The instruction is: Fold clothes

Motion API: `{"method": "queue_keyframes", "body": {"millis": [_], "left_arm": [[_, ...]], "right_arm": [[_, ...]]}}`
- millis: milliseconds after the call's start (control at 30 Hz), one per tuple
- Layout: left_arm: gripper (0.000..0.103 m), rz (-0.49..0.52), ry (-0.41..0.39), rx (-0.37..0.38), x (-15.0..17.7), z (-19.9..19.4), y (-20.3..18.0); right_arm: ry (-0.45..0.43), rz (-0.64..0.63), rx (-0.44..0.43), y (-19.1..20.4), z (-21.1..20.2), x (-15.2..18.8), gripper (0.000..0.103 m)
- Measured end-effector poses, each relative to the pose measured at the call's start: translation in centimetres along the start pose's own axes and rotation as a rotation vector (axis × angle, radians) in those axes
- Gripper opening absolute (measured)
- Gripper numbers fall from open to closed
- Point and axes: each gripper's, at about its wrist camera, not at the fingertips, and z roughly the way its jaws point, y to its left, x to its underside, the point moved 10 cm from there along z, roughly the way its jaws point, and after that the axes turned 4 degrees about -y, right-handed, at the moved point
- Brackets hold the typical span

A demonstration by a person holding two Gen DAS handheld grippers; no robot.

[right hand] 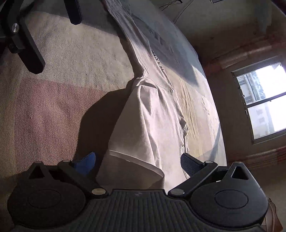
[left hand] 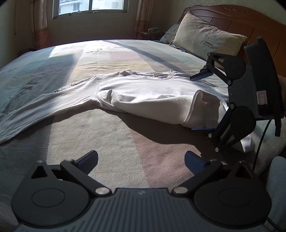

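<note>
The left wrist view sits low over the bed, facing the window. The right wrist view, rolled sideways, looks close along the white shirt. Both share shirt and window.

A bed fills most of the left wrist view, covered by a sheet in broad pale bands of grey, pink, yellow and blue, with a bright patch of sun at the upper left. A cream pillow printed with "DREAMCITY" leans against the carved wooden headboard at the upper right, and a blue-grey pillow lies just beside it. A window sits at the top centre, flanked by curtains. A small bedside table stands below it, holding something too small to identify.
</note>
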Motion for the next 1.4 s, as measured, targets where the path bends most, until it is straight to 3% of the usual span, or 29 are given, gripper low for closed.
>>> {"method": "queue_keyframes", "body": {"millis": [267, 400, 567, 667, 733, 800, 900, 1000, 1133, 1300, 1400], "left_arm": [[0.102, -0.001, 0.012, 0.031, 0.7, 0.7, -0.2], [0.102, -0.009, 0.018, 0.037, 1.0, 1.0, -0.4], [0.102, -0.005, 0.022, 0.046, 1.4, 0.9, -0.7], [0.102, -0.001, 0.021, 0.049, 1.6, 0.7, -0.8], [0.102, -0.001, 0.022, 0.058, 1.8, 0.7, -0.8], [0.102, -0.002, 0.029, 0.063, 1.8, 0.9, -0.9], [0.102, 0.001, 0.032, 0.072, 1.9, 1.1, -1.4], [0.102, 0.016, 0.030, 0.077, 1.9, 1.0, -2.1], [0.102, 0.038, 0.020, 0.073, 1.6, 0.6, -2.5], [0.102, 0.028, 0.018, 0.059, 1.4, 0.4, -2.3], [0.102, 0.019, 0.023, 0.056, 1.3, 0.7, -2.2]], "right_arm": [[0.069, 0.033, -0.326, 1.3, -2.6, 0.8, 0.080], [0.074, -0.012, -0.357, 1.5, -2.9, 0.1, 0.063], [0.113, -0.103, -0.346, 1.2, 0.2, -1.1, 0.059], [0.184, -0.186, -0.385, 2.1, 1.6, -0.3, 0.037], [0.185, -0.207, -0.398, 2.4, 0.8, -0.1, 0.019], [0.175, -0.225, -0.375, 2.2, -0.6, 0.0, 0.013], [0.141, -0.221, -0.313, 1.3, -2.6, 0.2, 0.011], [0.076, -0.099, -0.240, -1.1, -4.4, 0.2, 0.010], [-0.004, 0.227, -0.168, -6.7, -5.7, 1.6, 0.010], [-0.137, 0.610, -0.122, -13.0, -7.6, 4.8, 0.010], [-0.247, 0.720, -0.144, -14.6, -9.8, 5.0, 0.010]]}}
